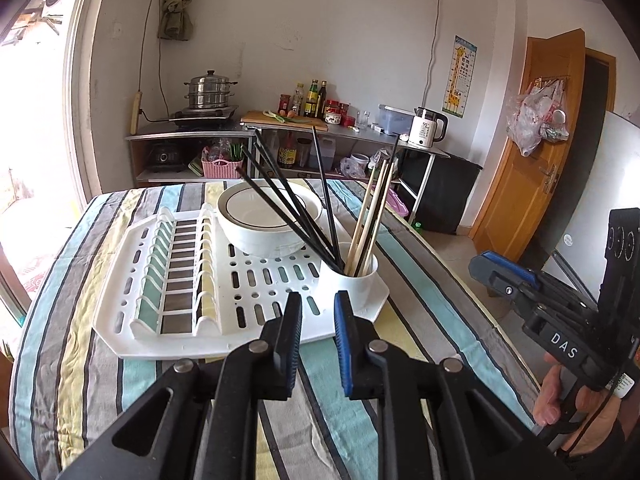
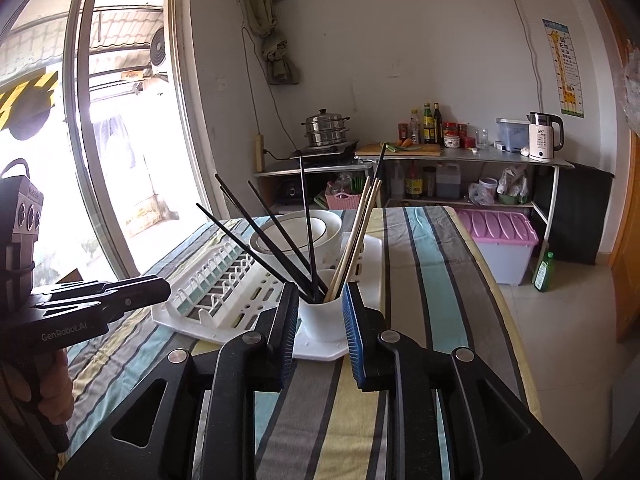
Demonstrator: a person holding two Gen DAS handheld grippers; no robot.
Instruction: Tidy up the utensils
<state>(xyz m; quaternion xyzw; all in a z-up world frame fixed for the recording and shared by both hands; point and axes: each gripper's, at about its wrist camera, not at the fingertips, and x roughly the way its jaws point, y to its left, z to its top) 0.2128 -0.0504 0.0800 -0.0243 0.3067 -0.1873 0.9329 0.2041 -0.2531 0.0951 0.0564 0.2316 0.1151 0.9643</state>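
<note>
A white dish rack (image 1: 180, 320) lies on a striped tablecloth; it also shows in the right wrist view (image 2: 192, 316). Its white cup holder (image 1: 352, 284) (image 2: 320, 316) holds several black chopsticks (image 1: 288, 204) (image 2: 256, 236) and several wooden chopsticks (image 1: 372, 212) (image 2: 356, 232). A stack of white bowls (image 1: 268, 216) (image 2: 296, 232) sits on the rack behind it. My left gripper (image 1: 318, 308) is open and empty, just in front of the rack. My right gripper (image 2: 320, 300) is open and empty, with the cup between its fingertips in view, slightly beyond them.
The striped table (image 1: 420, 264) drops off on the right. A counter (image 1: 320, 128) with a steamer pot, bottles and a kettle (image 1: 428, 128) stands against the far wall. A lidded plastic bin (image 2: 500, 240) and a green bottle (image 2: 544, 272) are on the floor.
</note>
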